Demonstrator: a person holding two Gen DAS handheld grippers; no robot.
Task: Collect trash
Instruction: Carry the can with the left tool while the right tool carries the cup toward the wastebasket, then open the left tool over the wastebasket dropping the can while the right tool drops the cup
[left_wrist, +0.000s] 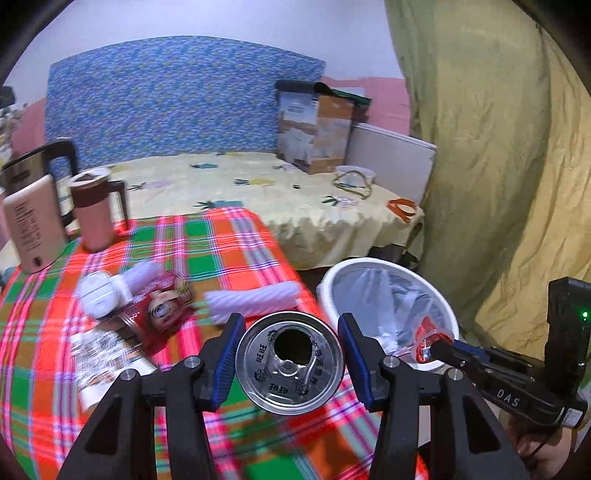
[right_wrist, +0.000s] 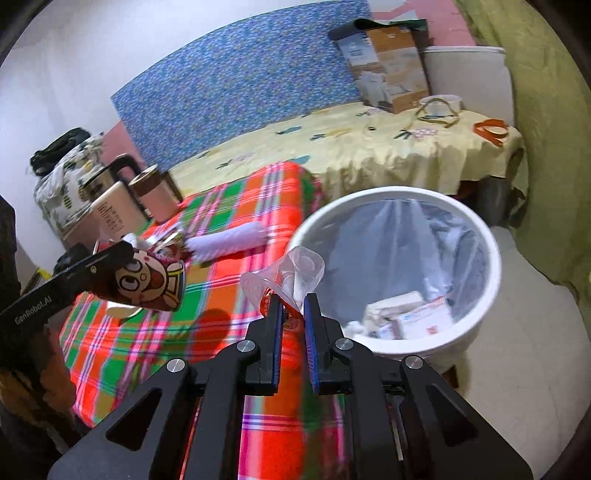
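My left gripper (left_wrist: 290, 360) is shut on an opened drink can (left_wrist: 290, 363), its silver top facing the camera, held above the plaid table; the can's cartoon side shows in the right wrist view (right_wrist: 147, 280). My right gripper (right_wrist: 293, 317) is shut on a clear plastic wrapper with a red part (right_wrist: 291, 275), held beside the rim of the white lined trash bin (right_wrist: 491, 254); it also shows in the left wrist view (left_wrist: 430, 341) over the bin (left_wrist: 369, 264). Several scraps lie inside the bin.
On the plaid tablecloth (left_wrist: 207, 251) lie a white ribbed roll (left_wrist: 255, 297), a red packet (left_wrist: 162, 306), a white round lid (left_wrist: 98, 295) and a printed wrapper (left_wrist: 99, 354). A kettle (left_wrist: 29, 173), a pink box and a mug (left_wrist: 94, 210) stand at the back left. A bed (left_wrist: 258, 184) lies behind.
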